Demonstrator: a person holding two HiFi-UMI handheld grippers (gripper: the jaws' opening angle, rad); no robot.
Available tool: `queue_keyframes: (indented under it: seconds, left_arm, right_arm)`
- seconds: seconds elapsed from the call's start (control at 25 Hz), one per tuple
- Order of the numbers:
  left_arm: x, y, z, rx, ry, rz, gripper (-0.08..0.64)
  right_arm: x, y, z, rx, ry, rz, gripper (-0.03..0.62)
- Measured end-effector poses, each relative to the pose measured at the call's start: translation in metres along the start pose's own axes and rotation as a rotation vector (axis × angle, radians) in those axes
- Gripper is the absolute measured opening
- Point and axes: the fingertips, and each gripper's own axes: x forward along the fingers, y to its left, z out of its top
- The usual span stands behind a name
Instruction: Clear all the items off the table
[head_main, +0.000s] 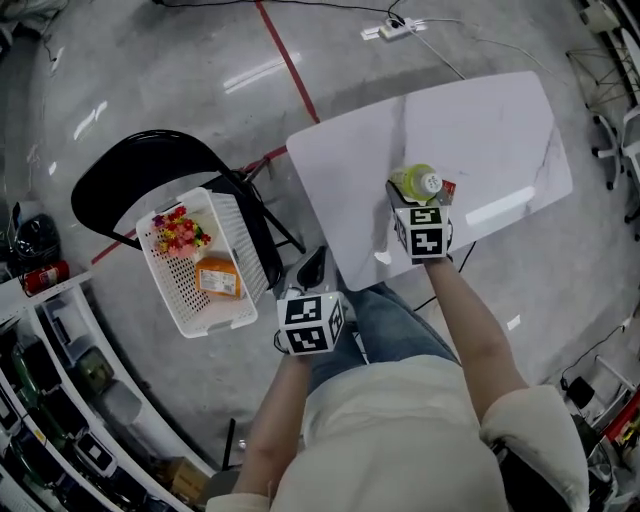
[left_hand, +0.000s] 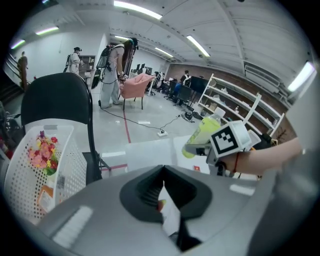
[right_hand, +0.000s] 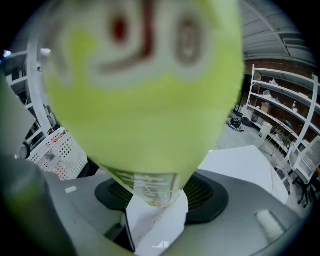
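My right gripper (head_main: 415, 197) is shut on a yellow-green bottle (head_main: 417, 182) with a white cap and holds it lifted over the near edge of the white table (head_main: 500, 130). In the right gripper view the bottle (right_hand: 145, 90) fills most of the picture, with the gripper (right_hand: 160, 187) round its lower part. A small red item (head_main: 447, 186) lies on the table beside the bottle. My left gripper (head_main: 312, 263) hangs off the table's near left corner, its black fingers closed together with nothing between them (left_hand: 162, 170). The bottle (left_hand: 202, 132) also shows in the left gripper view.
A white basket (head_main: 165, 285) sits on a black chair (head_main: 130, 175) left of the table, with flowers (head_main: 180, 232) and an orange packet (head_main: 218, 278) in it. A power strip (head_main: 395, 28) and cables lie on the floor beyond. Shelving lines the lower left.
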Motion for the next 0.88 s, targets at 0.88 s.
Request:
queue_keyframes:
  seconds: [0.88]
  left_arm:
    - [-0.103,0.06,0.016,-0.15,-0.166,0.21,0.008]
  right_arm:
    - [-0.093,0.077,0.079,-0.197,-0.072,0.169,0.291]
